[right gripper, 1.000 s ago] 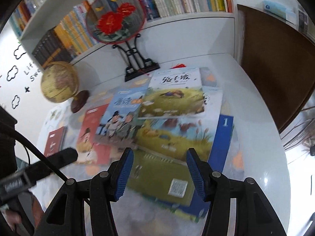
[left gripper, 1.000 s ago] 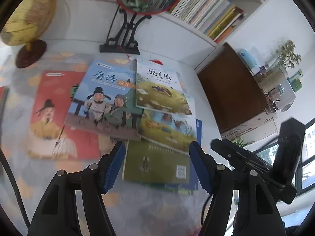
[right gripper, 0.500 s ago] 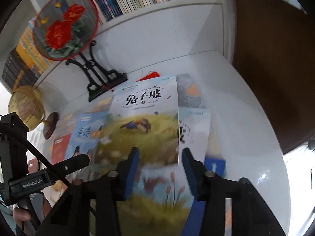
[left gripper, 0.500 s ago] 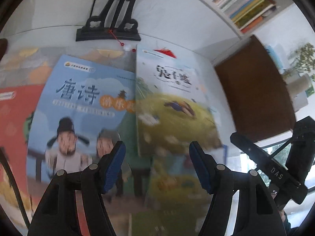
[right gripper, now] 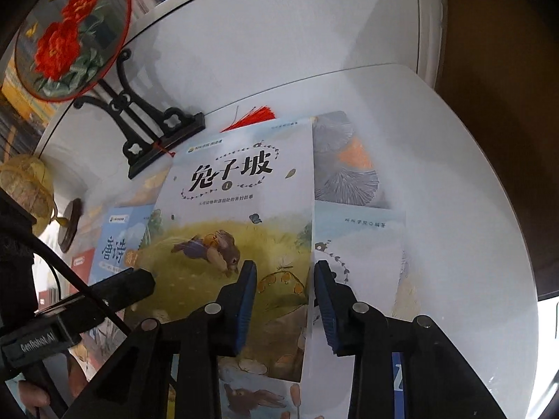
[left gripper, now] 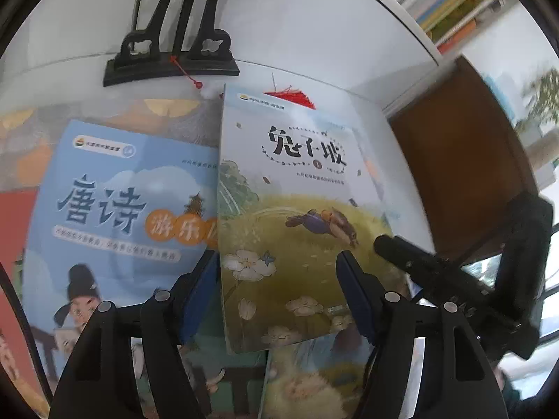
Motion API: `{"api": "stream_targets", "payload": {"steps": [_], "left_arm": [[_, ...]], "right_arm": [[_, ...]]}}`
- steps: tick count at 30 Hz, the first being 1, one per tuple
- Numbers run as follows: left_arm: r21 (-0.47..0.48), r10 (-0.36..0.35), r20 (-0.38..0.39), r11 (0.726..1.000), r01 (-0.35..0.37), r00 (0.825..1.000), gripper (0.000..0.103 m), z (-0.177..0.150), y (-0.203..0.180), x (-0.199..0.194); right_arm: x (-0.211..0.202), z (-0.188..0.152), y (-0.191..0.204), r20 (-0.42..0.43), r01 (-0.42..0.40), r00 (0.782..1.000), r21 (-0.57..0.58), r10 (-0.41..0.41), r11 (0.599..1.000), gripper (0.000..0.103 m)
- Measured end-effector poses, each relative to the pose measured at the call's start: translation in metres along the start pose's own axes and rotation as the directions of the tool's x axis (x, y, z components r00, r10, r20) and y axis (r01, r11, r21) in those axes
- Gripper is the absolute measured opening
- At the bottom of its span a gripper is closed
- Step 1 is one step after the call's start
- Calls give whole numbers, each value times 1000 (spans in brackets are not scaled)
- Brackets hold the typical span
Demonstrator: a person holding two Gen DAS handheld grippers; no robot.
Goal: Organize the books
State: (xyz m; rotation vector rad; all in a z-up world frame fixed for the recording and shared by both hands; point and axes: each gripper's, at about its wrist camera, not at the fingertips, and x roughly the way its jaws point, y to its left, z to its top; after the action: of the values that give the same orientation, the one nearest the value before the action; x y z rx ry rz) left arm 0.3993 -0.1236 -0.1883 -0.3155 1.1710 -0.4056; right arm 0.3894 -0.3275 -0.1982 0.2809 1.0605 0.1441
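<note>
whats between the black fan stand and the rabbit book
A red tassel lies on the white table between the stand and the rabbit book, clearest in the right wrist view.

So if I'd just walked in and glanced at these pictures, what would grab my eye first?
Probably the rabbit picture book lying on top of the spread of books on the white table, its right edge between the closing jaws of the right hand-held gripper. Next, the round fan with red flowers on a black stand at the back left. The pale blue poetry book lies to the rabbit book's left.
</note>
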Motion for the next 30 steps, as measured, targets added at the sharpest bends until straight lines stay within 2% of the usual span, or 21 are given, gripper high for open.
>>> {"api": "stream_targets", "payload": {"steps": [2,5,8,13,16,18,20,23,26,28,30], "left_arm": [[-2,-3,-5,1000,3,1000,66,-9,0,-7],[-23,-8,-4,1000,8,1000,66,-39,2,-30],[-49,6,-30,999,-7,1000,66,-81,3,-48],[-102,-10,-65,995,4,998,66,-148,2,-70],[-140,-53,-98,989,39,994,66,-184,1,-77],[-166,-108,-133,982,85,985,66,-205,0,-77],[-161,-123,-176,982,95,977,66,-222,-4,-74],[-143,-92,-196,988,64,976,66,-236,-9,-74],[-193,-85,-152,980,55,985,66,-239,0,-79],[-198,-88,-144,979,59,986,66,-236,3,-77],[-183,-85,-142,981,58,986,66,-238,-1,-77]], "right_arm": [[-4,-5,2,-7,-16,1000,-13,16,1000,34],[-11,-22,6,-40,-29,999,-40,28,999,34],[-26,-55,14,-73,-41,997,-93,35,995,34],[-56,-123,26,-110,-23,994,-189,2,982,35],[-70,-154,19,-153,-41,988,-175,14,984,35],[-77,-174,11,-191,-56,981,-160,25,985,35],[-82,-192,3,-220,-63,975,-151,29,986,35],[-92,-211,-5,-249,-77,968,-151,38,985,35],[-91,-219,-18,-277,-56,961,-89,29,994,37],[-92,-225,-30,-274,-83,959,-16,76,996,39],[-91,-228,-33,-247,-107,964,-4,102,994,41]]}}
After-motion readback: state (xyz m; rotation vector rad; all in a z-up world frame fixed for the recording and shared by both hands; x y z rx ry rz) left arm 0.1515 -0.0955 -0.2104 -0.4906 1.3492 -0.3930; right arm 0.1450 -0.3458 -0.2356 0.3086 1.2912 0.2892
